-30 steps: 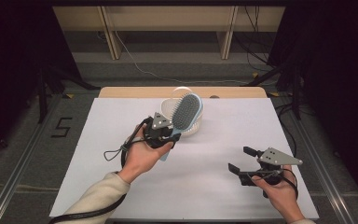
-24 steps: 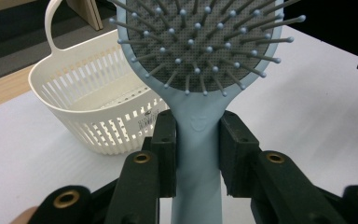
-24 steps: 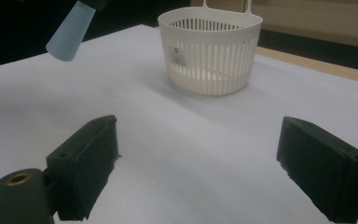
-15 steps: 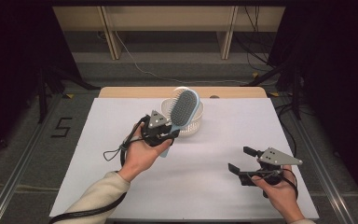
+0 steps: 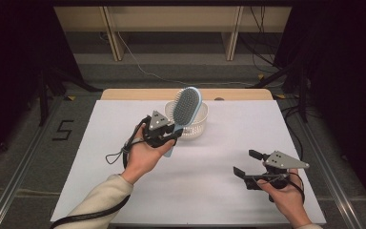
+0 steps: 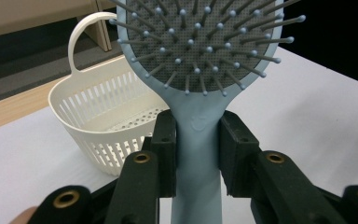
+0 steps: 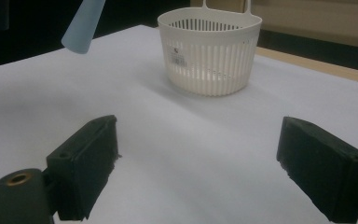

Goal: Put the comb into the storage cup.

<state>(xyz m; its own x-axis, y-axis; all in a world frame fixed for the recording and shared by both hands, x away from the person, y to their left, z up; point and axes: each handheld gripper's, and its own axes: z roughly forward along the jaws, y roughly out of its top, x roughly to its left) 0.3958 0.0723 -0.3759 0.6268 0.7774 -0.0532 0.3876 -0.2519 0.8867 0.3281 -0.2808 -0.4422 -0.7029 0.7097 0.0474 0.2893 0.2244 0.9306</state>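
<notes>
Hairbrush (image 5: 187, 106) clamped upright, beside basket (image 5: 196, 128) rim

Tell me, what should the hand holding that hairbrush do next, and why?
Probably lower the hairbrush into the white basket. The left gripper clamps its handle, holding the bristled head up beside the basket, while the right gripper waits open on the table.

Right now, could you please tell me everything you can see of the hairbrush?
The hairbrush is pale blue, plastic by its look, with an oval head, a grey cushion and ball-tipped bristles. The left gripper is shut on its handle just below the head, a black jaw on each side. It is held off the table, head up and tilted, in front of the white slotted basket in the high view. The handle's end hangs free below the jaws.
</notes>
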